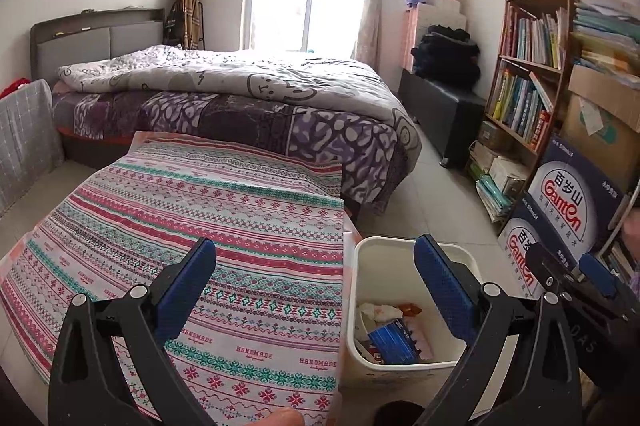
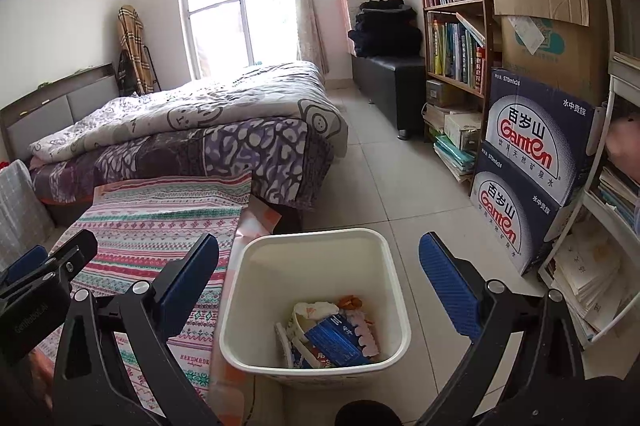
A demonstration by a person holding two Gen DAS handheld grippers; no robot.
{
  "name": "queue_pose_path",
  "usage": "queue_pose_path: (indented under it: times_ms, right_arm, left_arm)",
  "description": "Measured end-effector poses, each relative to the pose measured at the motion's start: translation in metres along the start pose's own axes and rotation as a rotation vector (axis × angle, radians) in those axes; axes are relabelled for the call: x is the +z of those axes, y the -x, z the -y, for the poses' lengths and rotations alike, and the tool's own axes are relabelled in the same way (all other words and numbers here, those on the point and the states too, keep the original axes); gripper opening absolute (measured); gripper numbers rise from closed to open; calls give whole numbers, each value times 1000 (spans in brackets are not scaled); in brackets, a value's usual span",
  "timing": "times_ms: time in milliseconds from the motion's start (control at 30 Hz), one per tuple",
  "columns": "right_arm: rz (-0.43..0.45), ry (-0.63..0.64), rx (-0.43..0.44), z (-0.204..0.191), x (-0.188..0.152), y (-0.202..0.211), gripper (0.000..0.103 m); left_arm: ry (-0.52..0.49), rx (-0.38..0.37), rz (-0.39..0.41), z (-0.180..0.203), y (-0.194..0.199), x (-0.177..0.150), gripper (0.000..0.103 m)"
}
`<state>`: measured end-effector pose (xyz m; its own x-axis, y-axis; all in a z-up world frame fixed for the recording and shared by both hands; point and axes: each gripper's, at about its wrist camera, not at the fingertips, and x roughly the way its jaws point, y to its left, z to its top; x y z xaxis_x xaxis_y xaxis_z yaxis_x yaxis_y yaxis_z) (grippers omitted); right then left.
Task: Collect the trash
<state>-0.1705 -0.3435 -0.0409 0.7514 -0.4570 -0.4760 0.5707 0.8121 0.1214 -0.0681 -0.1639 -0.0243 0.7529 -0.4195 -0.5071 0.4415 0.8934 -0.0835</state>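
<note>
- Right beside the patterned tablecloth (image 1: 224, 226), the white bin (image 2: 256, 266) stands on the tiled floor (image 2: 380, 178), its near wall touching or almost touching the cloth's hanging edge; I cannot tell which.
- Inside the bin lies the trash: a blue packet (image 2: 336, 340), a crumpled white wrapper (image 2: 314, 308), a pink scalloped piece (image 2: 366, 336) and an orange scrap (image 2: 350, 302), all low down with the walls bare above them.
- Beyond the bin, away from the grippers, the floor runs open toward the bed (image 2: 224, 130) and a dark bench (image 2: 394, 74).
- To the bin's right, two stacked Ganten boxes (image 2: 532, 162) and a bookshelf (image 2: 454, 26) close that side, leaving a strip of bare tile between them and the bin.
- To the bin's left, the tablecloth's surface is flat, its right edge dropping straight beside the bin's rim.
- Left gripper (image 1: 316, 288) hangs over the cloth's right edge and the bin's left rim, jaws spread wide with nothing between them; one finger (image 1: 188, 290) is above the cloth, the other above the bin's opening.
- Right gripper (image 2: 320, 286) hovers above the bin's mouth, looking down into it, its jaws likewise wide apart and empty.
- Both grippers sit side by side, each showing at the edge of the other's view, the left one nearer the cloth.
</note>
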Motion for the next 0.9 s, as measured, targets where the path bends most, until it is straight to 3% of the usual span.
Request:
queue_pose_path:
  times_ms: [900]
  right_arm:
    - [-16,-20,-25,17,2,-5,96]
  left_arm:
    - [-25,-20,-20,16,-11,-3,96]
